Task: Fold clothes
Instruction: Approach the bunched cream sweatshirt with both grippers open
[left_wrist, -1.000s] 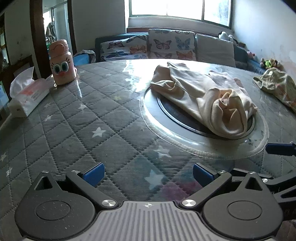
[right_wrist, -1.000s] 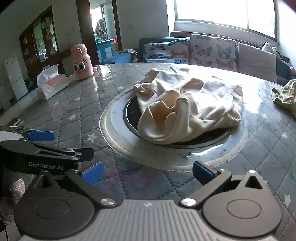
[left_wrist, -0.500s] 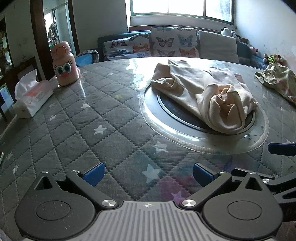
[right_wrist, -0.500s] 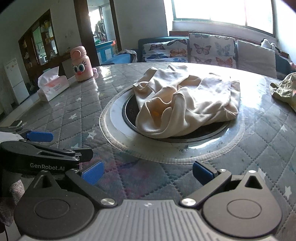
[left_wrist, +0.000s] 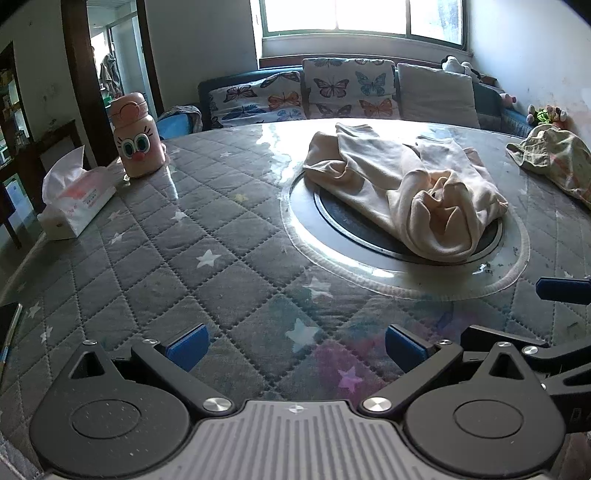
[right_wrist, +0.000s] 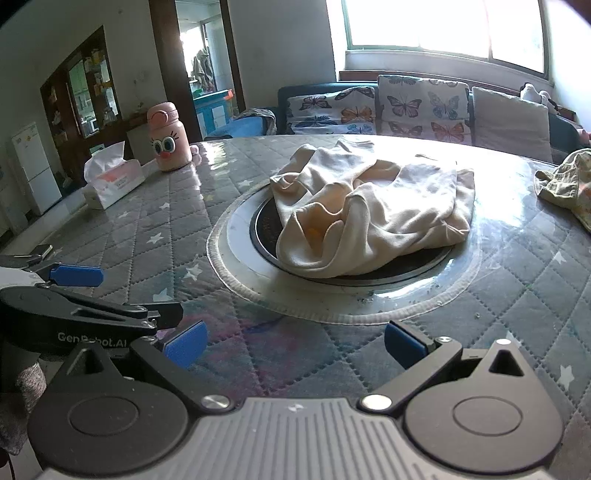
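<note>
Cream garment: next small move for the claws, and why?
Probably advance both open claws, left claw and right claw, toward the cream garment. It lies crumpled on the round centre plate, untouched; neither claw holds anything.

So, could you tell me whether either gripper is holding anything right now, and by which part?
Nothing is held. The left gripper and right gripper are both open above the table, short of the cream garment, which lies crumpled and untouched.

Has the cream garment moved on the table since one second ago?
No. The cream garment still lies crumpled over the dark round plate, covering the same part of it; only the cameras shifted.
</note>
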